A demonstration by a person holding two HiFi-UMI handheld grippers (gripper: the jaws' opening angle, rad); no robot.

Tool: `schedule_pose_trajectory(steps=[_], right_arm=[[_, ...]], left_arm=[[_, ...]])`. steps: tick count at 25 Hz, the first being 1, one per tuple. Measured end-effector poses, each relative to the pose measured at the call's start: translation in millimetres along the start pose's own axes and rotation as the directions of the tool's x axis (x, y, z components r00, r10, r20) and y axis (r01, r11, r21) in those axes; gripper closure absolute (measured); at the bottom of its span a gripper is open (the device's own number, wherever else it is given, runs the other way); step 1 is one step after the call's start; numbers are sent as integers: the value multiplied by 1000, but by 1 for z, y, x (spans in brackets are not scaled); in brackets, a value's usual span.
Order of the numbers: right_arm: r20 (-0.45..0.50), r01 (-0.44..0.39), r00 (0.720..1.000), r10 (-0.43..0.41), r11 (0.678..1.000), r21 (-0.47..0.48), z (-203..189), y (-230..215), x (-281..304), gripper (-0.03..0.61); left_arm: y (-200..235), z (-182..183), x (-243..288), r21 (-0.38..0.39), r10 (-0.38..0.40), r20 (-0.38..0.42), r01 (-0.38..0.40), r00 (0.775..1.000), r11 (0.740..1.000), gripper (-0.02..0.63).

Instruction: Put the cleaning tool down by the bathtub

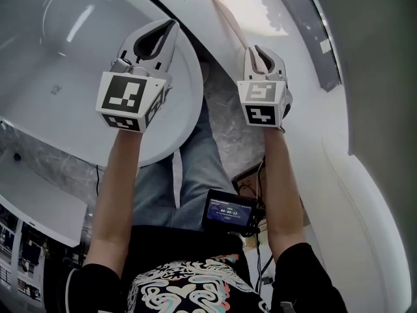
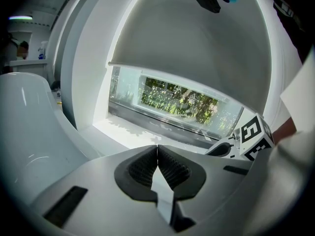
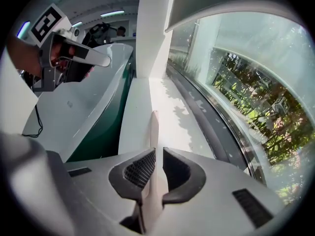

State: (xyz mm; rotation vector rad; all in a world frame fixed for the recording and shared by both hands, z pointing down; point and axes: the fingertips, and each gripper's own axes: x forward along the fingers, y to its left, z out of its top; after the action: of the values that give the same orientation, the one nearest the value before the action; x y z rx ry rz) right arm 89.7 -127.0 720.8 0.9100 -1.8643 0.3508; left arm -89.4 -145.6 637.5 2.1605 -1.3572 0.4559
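**Right gripper holds the tool by the tub; left gripper closed on nothing**

The right gripper [image 1: 257, 51] has its jaws clamped on the tool [image 1: 228, 15], a pale, flat, slim stick. In the right gripper view the stick sits between the two ribbed pads and runs straight out past them, ending over the white ledge [image 3: 172, 107] under the window [image 3: 246, 92]. In the head view the tool slants far and left from the jaws, across the grey marbled floor [image 1: 228, 109] towards the sunlit part of the ledge. Whether its far end touches the ledge cannot be told.

The tub [image 1: 189, 96] lies to the left of the tool, its wide white rim curving between the two grippers. In the right gripper view the tub's side drops into a dark gap just left of the ledge.

The left gripper [image 1: 166, 34] hangs over the tub's rim, well apart from the tool. In its own view the jaws meet, pad against pad, with nothing between them. That view looks towards the window and shows the right gripper's marker cube [image 2: 253, 134] at the right edge.

Near the bottom of the head view are the person's forearms, jeans [image 1: 189, 168] and a small dark device [image 1: 229, 212] with a lit screen at the waist.
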Motion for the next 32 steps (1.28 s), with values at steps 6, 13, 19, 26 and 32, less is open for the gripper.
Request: schedule_pose_trajectory(steps=[6, 13, 19, 26, 32], right_arm=[[21, 30, 999, -31, 998, 52, 10, -2, -25, 546], [93, 16, 995, -28, 993, 119, 38, 3, -60, 551], [155, 12, 987, -35, 988, 151, 58, 2, -96, 552], [213, 34, 974, -75, 982, 188, 84, 0, -157, 552], [261, 50, 959, -112, 971, 234, 95, -4, -209, 552]], left_arm=[[-8, 9, -21, 16, -13, -3, 13, 1000, 1000, 597], [-8, 28, -44, 60, -25, 0, 25, 1000, 998, 597], [-22, 50, -59, 114, -66, 2, 65, 998, 991, 597], [-40, 80, -93, 140, -82, 8, 80, 997, 987, 597], [-56, 113, -129, 165, -73, 39, 66, 997, 984, 597]])
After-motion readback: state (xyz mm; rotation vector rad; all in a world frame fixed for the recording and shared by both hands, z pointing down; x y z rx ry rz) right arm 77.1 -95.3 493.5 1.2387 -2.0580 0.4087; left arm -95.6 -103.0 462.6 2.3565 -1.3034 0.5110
